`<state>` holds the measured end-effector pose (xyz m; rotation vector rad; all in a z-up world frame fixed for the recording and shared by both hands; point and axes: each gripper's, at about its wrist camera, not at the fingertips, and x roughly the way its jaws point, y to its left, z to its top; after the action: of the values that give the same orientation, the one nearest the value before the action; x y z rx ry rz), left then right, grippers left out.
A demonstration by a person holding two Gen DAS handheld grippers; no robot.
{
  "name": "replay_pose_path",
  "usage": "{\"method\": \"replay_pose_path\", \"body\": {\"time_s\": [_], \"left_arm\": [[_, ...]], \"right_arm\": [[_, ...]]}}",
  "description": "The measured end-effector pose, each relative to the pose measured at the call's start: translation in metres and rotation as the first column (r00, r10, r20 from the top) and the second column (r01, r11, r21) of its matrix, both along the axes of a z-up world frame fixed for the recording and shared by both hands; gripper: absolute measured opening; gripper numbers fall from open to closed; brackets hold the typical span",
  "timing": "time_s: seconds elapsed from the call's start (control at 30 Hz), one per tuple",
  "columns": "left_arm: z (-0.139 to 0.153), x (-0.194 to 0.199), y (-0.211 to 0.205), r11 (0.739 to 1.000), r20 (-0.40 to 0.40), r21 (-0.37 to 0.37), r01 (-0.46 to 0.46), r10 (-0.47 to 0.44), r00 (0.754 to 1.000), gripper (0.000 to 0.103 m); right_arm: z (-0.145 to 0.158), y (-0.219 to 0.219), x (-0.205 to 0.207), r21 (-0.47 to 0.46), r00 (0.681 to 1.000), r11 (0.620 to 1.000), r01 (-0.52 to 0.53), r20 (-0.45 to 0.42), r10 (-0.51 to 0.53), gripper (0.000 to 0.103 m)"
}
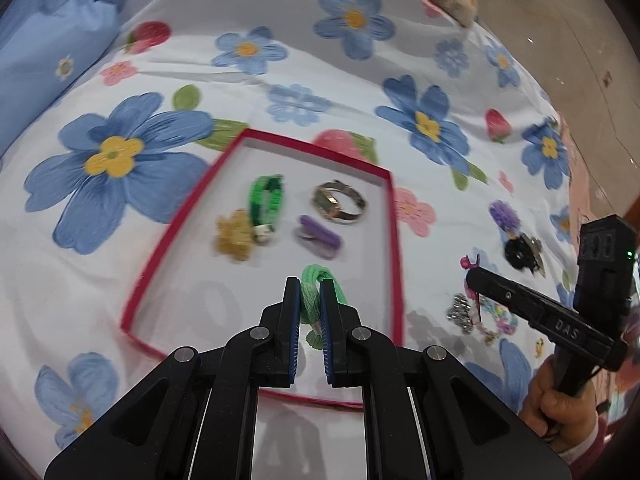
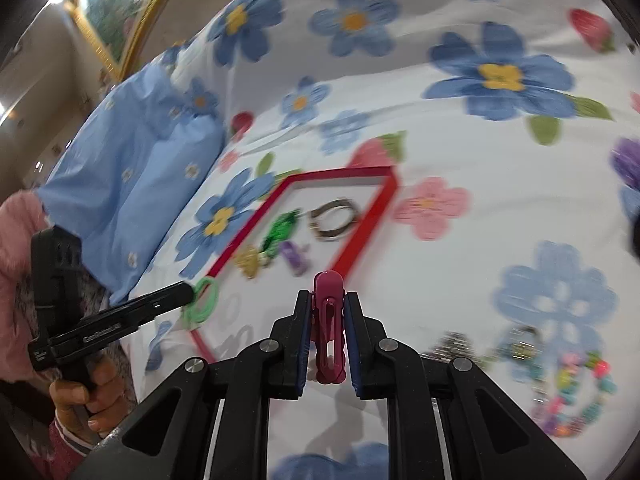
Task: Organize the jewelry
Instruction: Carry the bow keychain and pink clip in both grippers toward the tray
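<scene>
A red-rimmed shallow box [image 1: 394, 216] lies on the flowered bedsheet; it also shows in the right wrist view [image 2: 362, 232]. Inside lie a bright green bracelet [image 1: 266, 198], a yellow flower clip [image 1: 234, 236], a metal watch [image 1: 340, 202] and a purple clip [image 1: 320, 236]. My left gripper [image 1: 310, 300] is shut on a light green hair tie [image 1: 314, 296] above the box's near end; the hair tie also shows in the right wrist view [image 2: 204, 300]. My right gripper [image 2: 328, 304] is shut on a pink hair clip [image 2: 329, 328], right of the box.
Loose pieces lie on the sheet right of the box: a purple flower piece [image 1: 505, 214], a black piece [image 1: 520, 256], a silver chain [image 1: 460, 310] and a colourful bead bracelet [image 2: 576, 392]. A blue pillow [image 2: 132, 188] lies left of the box. The bed's edge runs along the right.
</scene>
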<state>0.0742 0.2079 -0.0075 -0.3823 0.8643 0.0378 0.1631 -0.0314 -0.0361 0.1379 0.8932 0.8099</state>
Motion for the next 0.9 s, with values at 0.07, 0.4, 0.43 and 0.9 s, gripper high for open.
{"method": "replay_pose_path", "body": {"time_s": [0.07, 0.4, 0.43, 0.9], "left_arm": [[-0.004, -0.001, 0.010, 1.000, -0.004, -0.003, -0.020, 0.020, 1.000, 0.008], [-0.027, 0.012, 0.036, 0.998, -0.039, -0.009, -0.062, 0.061, 0.997, 0.008], [-0.029, 0.015, 0.037, 0.998, -0.044, -0.012, -0.063, 0.062, 0.997, 0.008], [-0.060, 0.040, 0.042, 0.998, -0.107, 0.000, -0.067, 0.067, 0.992, 0.008]], "right_arm": [[0.000, 0.018, -0.002, -0.018, 0.999, 0.999, -0.031, 0.011, 0.031, 0.016], [-0.009, 0.079, 0.005, -0.114, 0.992, 0.986, -0.120, 0.013, 0.123, 0.016], [-0.011, 0.084, 0.006, -0.130, 0.991, 0.983, -0.127, 0.015, 0.130, 0.016], [-0.047, 0.123, 0.029, -0.302, 0.987, 0.941, -0.153, 0.000, 0.160, 0.016]]}}
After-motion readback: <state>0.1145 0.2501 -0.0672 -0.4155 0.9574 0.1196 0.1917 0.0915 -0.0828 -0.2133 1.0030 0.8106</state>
